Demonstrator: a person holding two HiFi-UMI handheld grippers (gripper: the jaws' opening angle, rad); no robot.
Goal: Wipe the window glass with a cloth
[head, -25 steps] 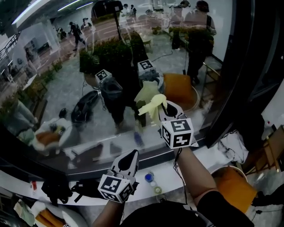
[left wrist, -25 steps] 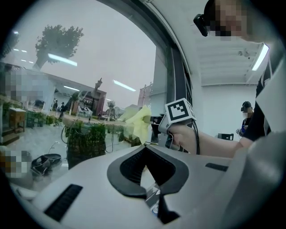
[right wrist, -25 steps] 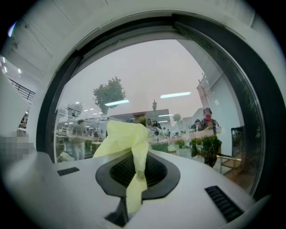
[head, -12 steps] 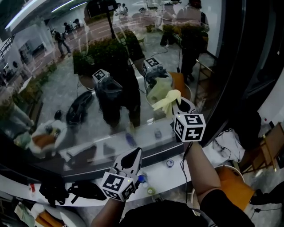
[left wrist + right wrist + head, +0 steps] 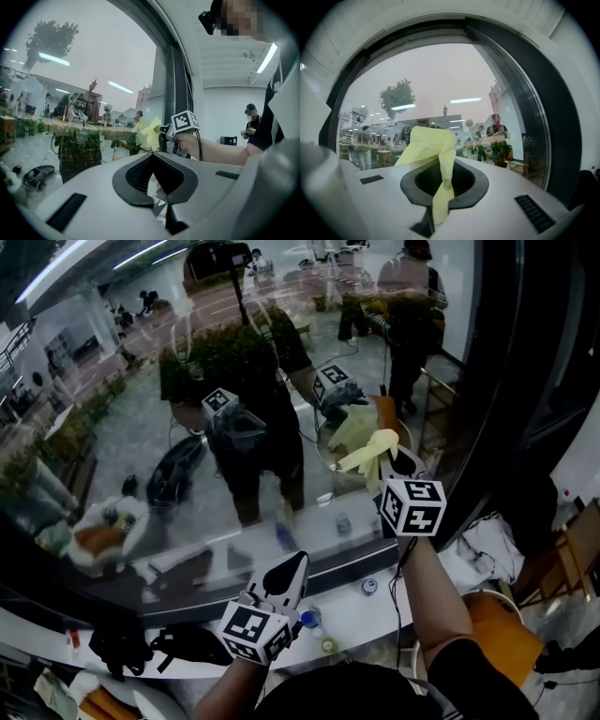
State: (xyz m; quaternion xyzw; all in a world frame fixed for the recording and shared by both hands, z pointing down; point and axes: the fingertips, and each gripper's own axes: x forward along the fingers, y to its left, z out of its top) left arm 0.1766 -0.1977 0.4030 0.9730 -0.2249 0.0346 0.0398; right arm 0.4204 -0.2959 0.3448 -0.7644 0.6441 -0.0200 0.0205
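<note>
Currently the right gripper [image 5: 392, 461] is raised at the right side of the window glass [image 5: 141, 427], close to the dark window frame [image 5: 487, 409]. Its jaws are pinching a pale yellow cloth [image 5: 368, 450]. In the right gripper view a narrow tail of the cloth runs down between the jaws, and a loose bunch stands beyond the tips toward the pane. The head view shows the bunch almost meeting its own reflection. Whether it is actually touching the glass cannot be confirmed.

The left gripper [image 5: 292, 566] is held low, just above the white sill [image 5: 375, 606]. Its jaws are pressed together with nothing between them.

Assessment of handling: the cloth appears thin, light and limp, with a fine perforated texture. It folds freely and has no stiffness of its own. The present hold, low on the cloth with the bunch left forward, looks suitable because the soft part would reach the pane before the hard jaw tips. The glass is rigid, smooth and breakable. Pressure should be moderate, and the grip firm enough that the cloth does not drag out.
</note>
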